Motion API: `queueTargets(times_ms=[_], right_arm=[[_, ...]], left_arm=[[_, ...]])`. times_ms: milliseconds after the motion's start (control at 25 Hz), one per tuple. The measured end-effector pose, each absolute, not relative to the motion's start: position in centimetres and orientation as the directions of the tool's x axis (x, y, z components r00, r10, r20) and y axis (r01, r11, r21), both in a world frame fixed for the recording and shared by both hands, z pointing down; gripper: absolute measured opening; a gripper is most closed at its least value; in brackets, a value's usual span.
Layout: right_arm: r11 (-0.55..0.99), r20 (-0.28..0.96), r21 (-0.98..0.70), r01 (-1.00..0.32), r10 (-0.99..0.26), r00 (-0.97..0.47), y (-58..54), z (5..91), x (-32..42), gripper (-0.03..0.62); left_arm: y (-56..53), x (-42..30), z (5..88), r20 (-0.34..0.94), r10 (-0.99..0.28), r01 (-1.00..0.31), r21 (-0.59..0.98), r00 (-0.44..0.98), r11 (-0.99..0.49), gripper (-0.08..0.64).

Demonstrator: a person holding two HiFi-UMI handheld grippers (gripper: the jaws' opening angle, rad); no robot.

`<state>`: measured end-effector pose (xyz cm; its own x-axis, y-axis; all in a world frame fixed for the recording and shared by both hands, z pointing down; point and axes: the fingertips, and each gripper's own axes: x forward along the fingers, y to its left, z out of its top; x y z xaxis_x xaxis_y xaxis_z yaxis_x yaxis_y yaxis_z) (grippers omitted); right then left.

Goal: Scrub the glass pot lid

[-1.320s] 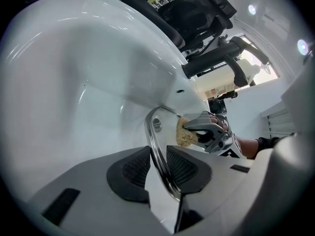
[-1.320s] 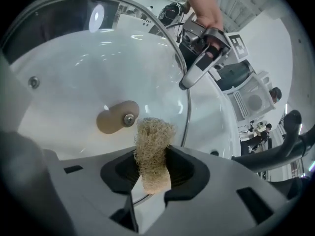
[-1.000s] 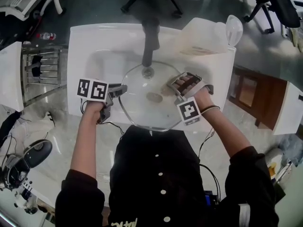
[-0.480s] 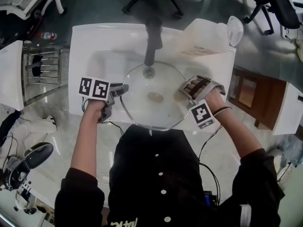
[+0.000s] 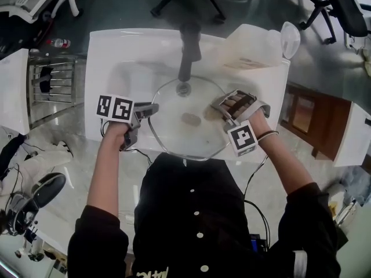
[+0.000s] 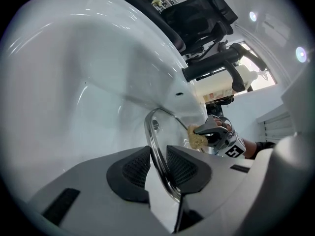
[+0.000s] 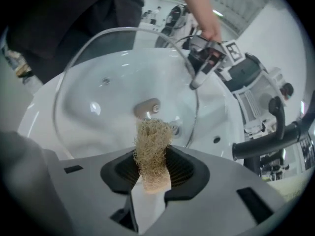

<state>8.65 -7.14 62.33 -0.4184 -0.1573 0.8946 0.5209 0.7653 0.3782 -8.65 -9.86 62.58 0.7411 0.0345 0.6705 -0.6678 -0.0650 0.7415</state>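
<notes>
Here the glass pot lid point(image 5: 174, 141) sits over the bowl of a white sink point(image 5: 113, 77), below a black faucet point(image 5: 186, 48). Being round, it has no long axis of its own. Its broad face is turned roughly up toward the head view, and which side is uppermost cannot be told. The oblong knob point(image 5: 190, 119) at its centre runs about left to right in that view. The left tongs point(image 5: 152, 109) are clamped on the lid's metal rim at its left edge. In the left gripper view the rim point(image 6: 150, 132) passes edge-on between the two dark pads and curves away toward the far side. The right tongs point(image 5: 218, 110) come in from the lid's right side and are closed on a tan, fibrous scrubber point(image 7: 152, 149). The scrubber stands up out of the pads and points toward the glass near the knob point(image 7: 147, 107). Whether its tip touches the glass cannot be made out. From the left gripper view the scrubber point(image 6: 197, 139) shows at the lid's far edge, in front of the right tongs point(image 6: 212, 132).
</notes>
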Motion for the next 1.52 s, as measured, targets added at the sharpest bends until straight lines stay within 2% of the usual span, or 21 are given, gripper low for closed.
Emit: queueTargets(times_ms=[200,360,640,1040,1520], right_arm=[[0.867,0.767,0.448,0.217,-0.249,-0.591,-8.8,60.7,0.0,0.146],[0.818,0.691,0.55,0.168,-0.333,-0.641,-9.4,60.0,-4.9,0.146],[0.755,0.645,0.629,0.185,-0.374,-0.666,-9.8,60.8,-6.1,0.146],[0.753,0.622,0.638,0.164,-0.377,-0.687,-9.2,60.6,-7.2,0.146],[0.752,0.723,0.552,0.361,-0.216,-0.656,-6.4,61.2,-3.4,0.143]], left_arm=[[-10.2,-8.5,62.5,0.631,-0.003,-0.631,0.776,0.776,-0.003,0.118],[-10.3,-8.6,62.3,0.61,-0.031,-0.608,0.792,0.792,0.056,0.114],[-10.5,-8.5,62.2,0.597,-0.059,-0.587,0.799,0.8,0.126,0.106],[-10.9,-9.1,62.4,0.521,-0.157,-0.434,0.815,0.839,0.383,0.087],[-10.8,-9.1,62.5,0.583,-0.159,-0.509,0.79,0.797,0.342,0.086]])
